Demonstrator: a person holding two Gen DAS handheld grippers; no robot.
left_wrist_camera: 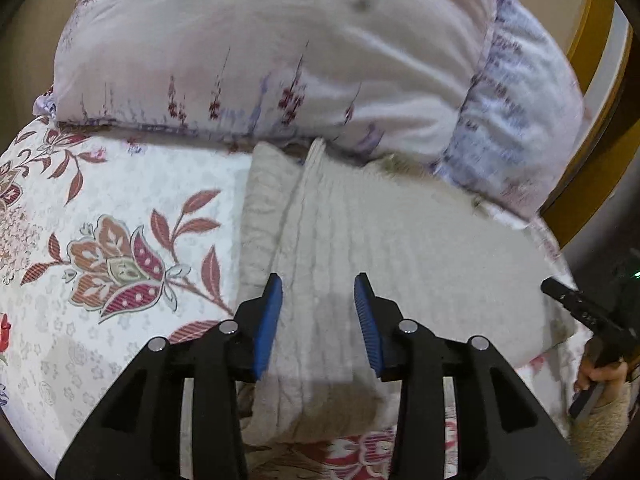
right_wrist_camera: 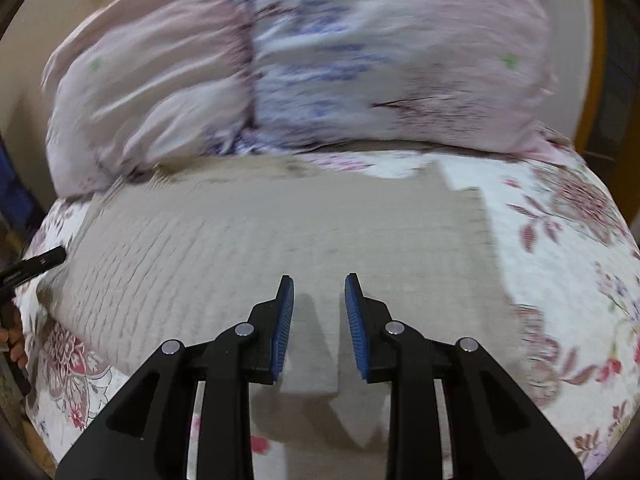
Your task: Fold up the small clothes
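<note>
With both wrist cams angled down at the bed, nearest in each is its own gripper. Left gripper: black arms, blue ribbed pads, jaws apart, nothing between them, just the cloth below. Right gripper: same build, jaws apart with a slightly narrower gap, also nothing pinched.

Under both sits the beige ribbed knit garment, lying flat on the white bedsheet with red-and-pink floral print. No containers in either view; the bed is the only support.

Left cam: garment's left edge shows a doubled layer, a narrower strip peeking out beside the top layer, with a raised fold ridge running toward the pillow. Far edge of the garment runs up to the pillow. At the right border, the other gripper's black finger and a hand gripping its handle, just off the garment's right corner.

Right cam: motion-blurred, shows the garment as a wide spread, its right edge stepped, sheet exposed beyond it. Left gripper's black tip at the left border, near the garment's left corner.

Farthest: pale pink pillow with lavender sprig print, a blue-and-white patterned band on its right end in left cam. Right cam shows that band mid-frame. Yellow wooden frame shows in left cam.
</note>
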